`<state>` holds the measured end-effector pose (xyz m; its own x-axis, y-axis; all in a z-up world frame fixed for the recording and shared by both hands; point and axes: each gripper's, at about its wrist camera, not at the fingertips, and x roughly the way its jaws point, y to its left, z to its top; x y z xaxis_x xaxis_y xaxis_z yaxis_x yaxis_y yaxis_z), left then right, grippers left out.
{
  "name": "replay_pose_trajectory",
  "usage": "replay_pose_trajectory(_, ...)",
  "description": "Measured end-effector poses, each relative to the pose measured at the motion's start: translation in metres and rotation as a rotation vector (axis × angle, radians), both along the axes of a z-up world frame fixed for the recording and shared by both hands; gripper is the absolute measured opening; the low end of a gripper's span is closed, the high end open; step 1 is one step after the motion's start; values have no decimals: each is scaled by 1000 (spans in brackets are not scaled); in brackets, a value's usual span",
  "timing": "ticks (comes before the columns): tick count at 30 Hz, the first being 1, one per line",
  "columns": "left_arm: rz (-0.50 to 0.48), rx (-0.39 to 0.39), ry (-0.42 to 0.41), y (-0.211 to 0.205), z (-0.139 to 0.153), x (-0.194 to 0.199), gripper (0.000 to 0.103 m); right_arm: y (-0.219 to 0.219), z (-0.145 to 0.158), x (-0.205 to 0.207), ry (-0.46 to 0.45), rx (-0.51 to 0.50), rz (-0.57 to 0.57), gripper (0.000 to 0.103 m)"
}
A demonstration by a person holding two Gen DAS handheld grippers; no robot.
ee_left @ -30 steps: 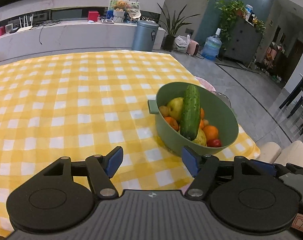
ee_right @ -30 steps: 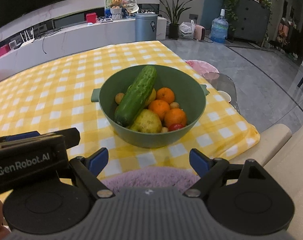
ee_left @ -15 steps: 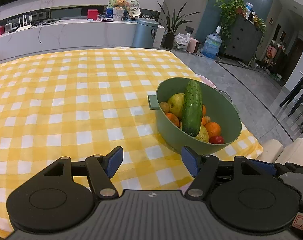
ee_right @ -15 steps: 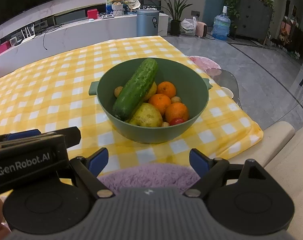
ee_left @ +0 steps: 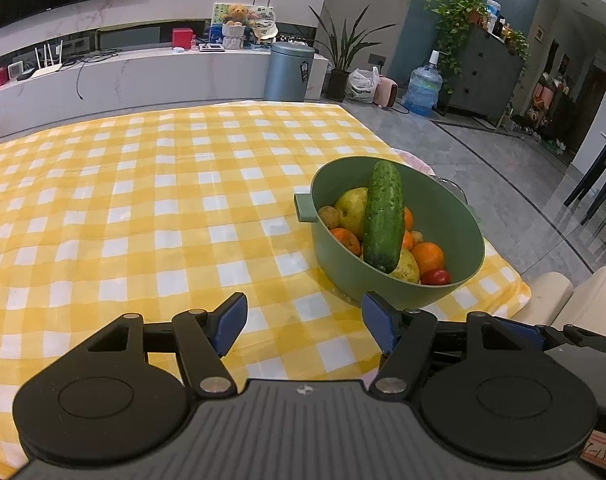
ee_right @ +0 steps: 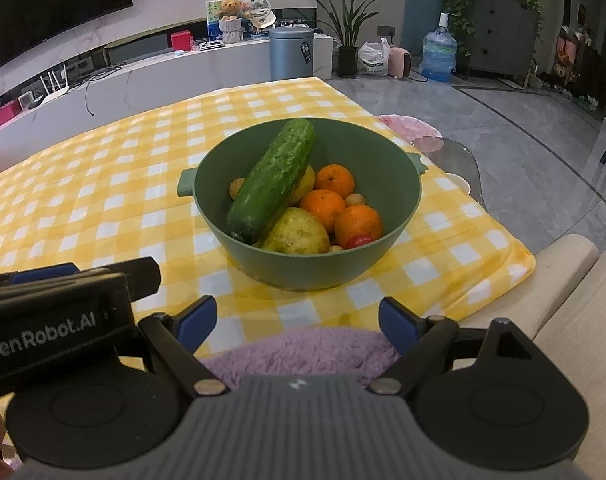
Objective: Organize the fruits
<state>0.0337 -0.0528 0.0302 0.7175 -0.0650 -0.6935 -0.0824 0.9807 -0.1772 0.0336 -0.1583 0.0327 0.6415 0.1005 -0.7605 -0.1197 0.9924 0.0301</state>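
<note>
Green bowl (ee_right: pixel 307 268) slightly farther off.

My left tool (ee_left: pixel 303 322) and right tool (ee_right: pixel 293 320) look the same: black linkage arms with silver screws, round black discs, a ribbed grey body and blue fingertip pads (ee_left: pixel 231 322). White "GenRobot.AI" lettering marks one side.

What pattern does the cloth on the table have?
The tablecloth has a yellow and white check pattern; the left wrist view shows it best.

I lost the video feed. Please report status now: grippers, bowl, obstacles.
Left gripper open, empty. Right gripper open, empty, short of green bowl. Cucumber lies atop the fruit. Nothing in the way.
</note>
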Motion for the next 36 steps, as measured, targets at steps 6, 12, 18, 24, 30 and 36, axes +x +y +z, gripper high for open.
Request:
replay_pose_trajectory(6,-4,15,-9,-4,4,-3,77,0,0,-2,-15,2,-7,85)
replay_pose_trajectory(12,-2,14,-6,-6,3,-3,77,0,-1,-2,-12,0,-8,84)
replay_pose_trajectory(18,-6,5,-4,-6,2,-2,78,0,-2,-2,-10,-3,-7,83)
replay_pose_trajectory(24,-6,2,0,-5,0,-1,79,1,-3,-2,-6,-6,-6,83)
replay_pose_trajectory(30,-7,0,1,-5,-1,-1,79,1,-4,-2,-5,-7,-5,82)
replay_pose_trajectory(36,-1,1,10,-7,-4,0,80,1,-5,-1,-1,-13,-2,82)
